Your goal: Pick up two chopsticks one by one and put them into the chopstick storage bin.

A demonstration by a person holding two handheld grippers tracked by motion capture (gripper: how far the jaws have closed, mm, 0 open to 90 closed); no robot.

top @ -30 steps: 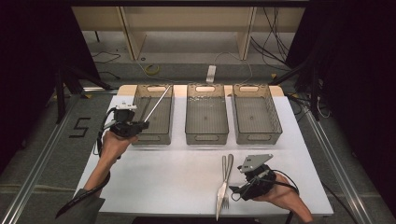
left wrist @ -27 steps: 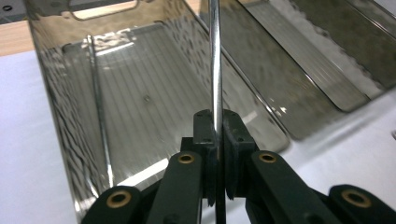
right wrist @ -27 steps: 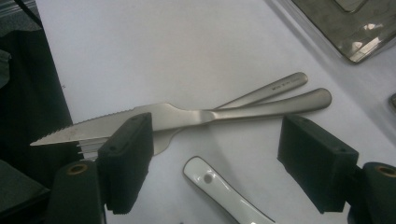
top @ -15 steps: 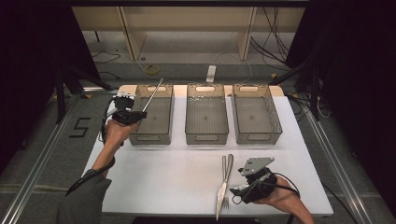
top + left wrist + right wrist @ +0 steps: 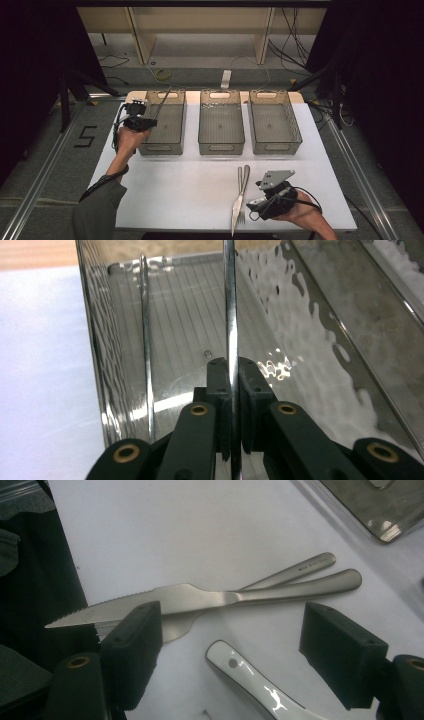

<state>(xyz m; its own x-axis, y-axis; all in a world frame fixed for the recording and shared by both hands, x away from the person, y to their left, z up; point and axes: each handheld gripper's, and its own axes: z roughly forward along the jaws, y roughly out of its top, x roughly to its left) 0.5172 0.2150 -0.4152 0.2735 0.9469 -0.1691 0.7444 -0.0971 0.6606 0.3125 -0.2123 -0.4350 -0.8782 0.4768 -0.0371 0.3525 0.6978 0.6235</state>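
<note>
The right tongs (image 5: 252, 204) sit at the near right of the white counter (image 5: 190, 185), jaws spread wide and gripping nothing. In the right gripper view a white handle with a small hole (image 5: 245, 675) lies on the counter between those jaws, touching neither pad. Just beyond them lie a serrated knife (image 5: 200, 599) and a fork (image 5: 290, 572), crossed, the knife on top. From above, their long axes run from the near edge toward the bins, with the knife's point and the fork's tines toward the person and the handles pointing away. Faint lettering is stamped on the fork's handle, too small to read.

Farther off at the left, the left tongs (image 5: 150, 120) are clamped shut on a thin metal utensil (image 5: 163, 101). In the left gripper view its narrow shaft (image 5: 231, 315) passes straight between the two pads and runs on in line with the jaws. From above it slants up and away to the right, over the near left part of the leftmost bin (image 5: 176, 142), its far tip above the bin's back rim. What kind of utensil it is cannot be told.

Three clear grey bins stand in a row across the far half of the counter, the middle bin (image 5: 221, 145) and the right bin (image 5: 275, 145) beside the first.

Around the counter the floor (image 5: 50, 165) is grey, with a dark "5" (image 5: 86, 136) marked at the left. Beyond the bins are cables, a white power strip (image 5: 226, 79) and the legs of a pale wooden frame (image 5: 140, 35). Black drapes close both sides.
</note>
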